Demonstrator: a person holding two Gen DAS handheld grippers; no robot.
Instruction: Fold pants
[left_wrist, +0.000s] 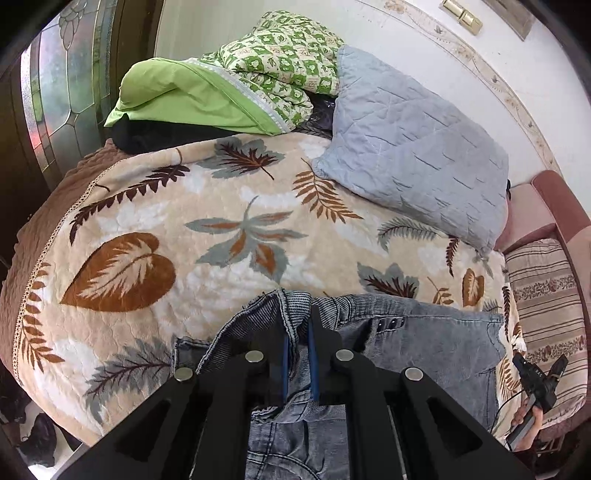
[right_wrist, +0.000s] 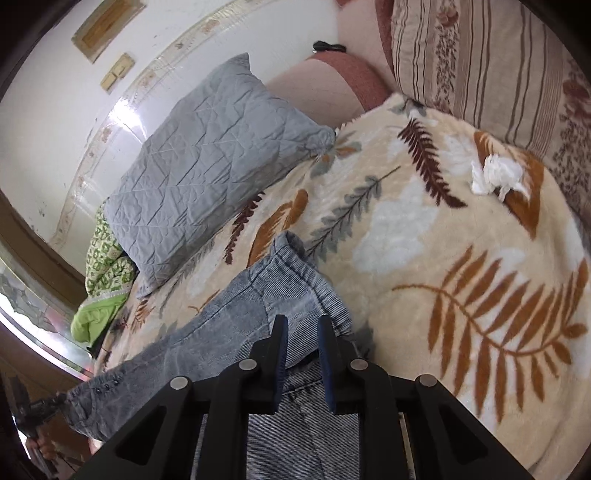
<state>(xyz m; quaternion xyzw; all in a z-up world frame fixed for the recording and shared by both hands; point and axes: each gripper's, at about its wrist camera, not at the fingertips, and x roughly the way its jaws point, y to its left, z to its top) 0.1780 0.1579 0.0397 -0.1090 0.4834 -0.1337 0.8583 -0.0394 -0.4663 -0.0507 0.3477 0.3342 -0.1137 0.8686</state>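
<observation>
Both grippers pinch the jeans (left_wrist: 424, 343): the left gripper (left_wrist: 298, 332) clamps a raised fold, the right gripper (right_wrist: 303, 332) holds cloth between narrowed jaws. Beyond them the jeans lie on the leaf-print blanket (left_wrist: 221, 236), a grey pillow (left_wrist: 417, 155) farther off.

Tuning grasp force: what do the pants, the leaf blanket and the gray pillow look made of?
pants: faded gray-blue denim, fine ribbed weave, stitched seams, metal studs.
leaf blanket: thick plush fleece, likely synthetic; fuzzy embossed pile.
gray pillow: quilted woven cover, matte, with creased stitch lines; probably cotton or a blend.
</observation>
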